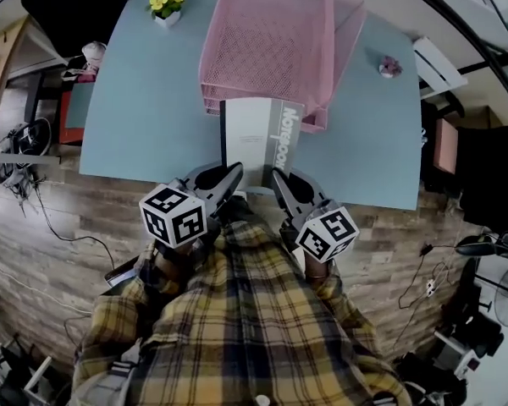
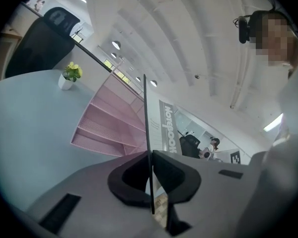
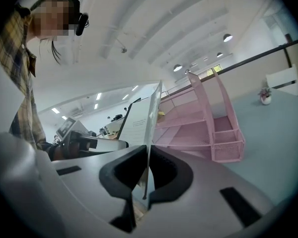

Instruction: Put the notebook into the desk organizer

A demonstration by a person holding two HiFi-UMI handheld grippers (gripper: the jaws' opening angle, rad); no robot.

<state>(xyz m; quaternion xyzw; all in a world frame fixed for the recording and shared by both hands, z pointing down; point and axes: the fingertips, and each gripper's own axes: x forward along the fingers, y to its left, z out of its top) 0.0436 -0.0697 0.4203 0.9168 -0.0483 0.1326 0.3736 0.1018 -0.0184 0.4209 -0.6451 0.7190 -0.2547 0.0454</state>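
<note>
The white and grey notebook [image 1: 258,142] is held up off the blue table [image 1: 144,117], its far edge against the front of the pink mesh desk organizer [image 1: 271,49]. My left gripper [image 1: 236,176] is shut on the notebook's near left corner, and my right gripper [image 1: 277,178] is shut on its near right corner. In the left gripper view the notebook [image 2: 167,128] stands edge-on between the pads of the left gripper [image 2: 152,175], with the organizer [image 2: 109,128] beyond. In the right gripper view the notebook [image 3: 139,120] is pinched in the right gripper [image 3: 146,175], beside the organizer [image 3: 203,123].
A small pot of yellow flowers [image 1: 167,7] stands at the table's far left, and a little pink plant [image 1: 390,66] at the far right. The table's near edge lies just below the grippers. Chairs, cables and floor clutter surround the table.
</note>
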